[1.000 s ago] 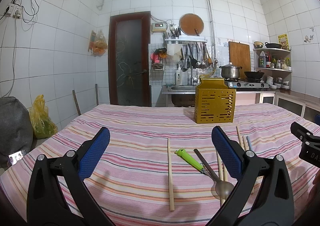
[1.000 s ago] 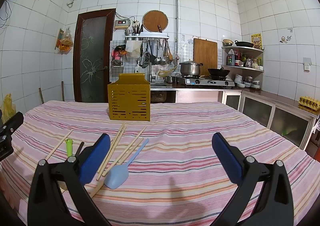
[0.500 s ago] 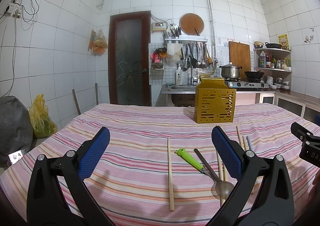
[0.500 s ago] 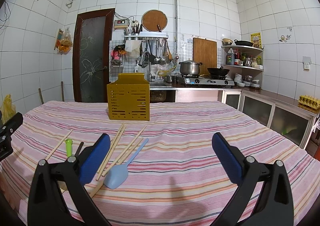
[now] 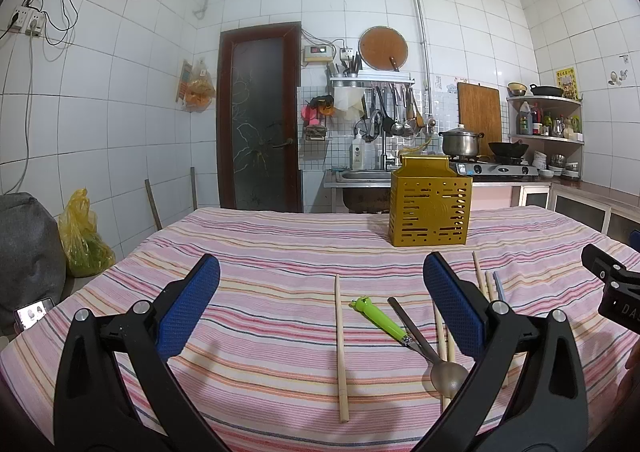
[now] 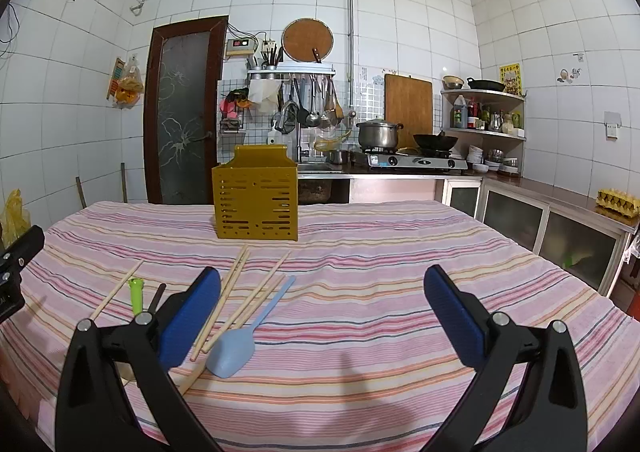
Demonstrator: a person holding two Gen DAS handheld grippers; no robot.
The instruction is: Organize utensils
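Left wrist view showed the left gripper [image 5: 320, 292] with its jaws spread wide and nothing between them, held low over the striped tablecloth [image 5: 260, 252]. Ahead of it lay a single chopstick [image 5: 341, 344], a green-handled spoon [image 5: 404, 332] and a dark-handled spoon [image 5: 432, 352] crossing it, with more chopsticks [image 5: 442, 332] partly hidden behind the right-hand finger. The yellow utensil holder [image 5: 430, 204] stood upright well beyond them, near the far side of the table.

In the right wrist view the right gripper [image 6: 322, 300] was likewise wide apart and empty. A loose bundle of chopsticks [image 6: 240, 292] and a light blue spoon [image 6: 248, 332] lay just beside its left finger, the holder [image 6: 256, 198] standing well behind.

Judging by how things lay, the task had hardly begun: every utensil in sight was on the cloth, none could be seen standing out of the holder, though its inside was hidden. All the chopsticks and three spoons appeared left to gather.

Against the frames from a second and half a second before, nothing had visibly changed; both grippers kept the same pose and no utensil had shifted.
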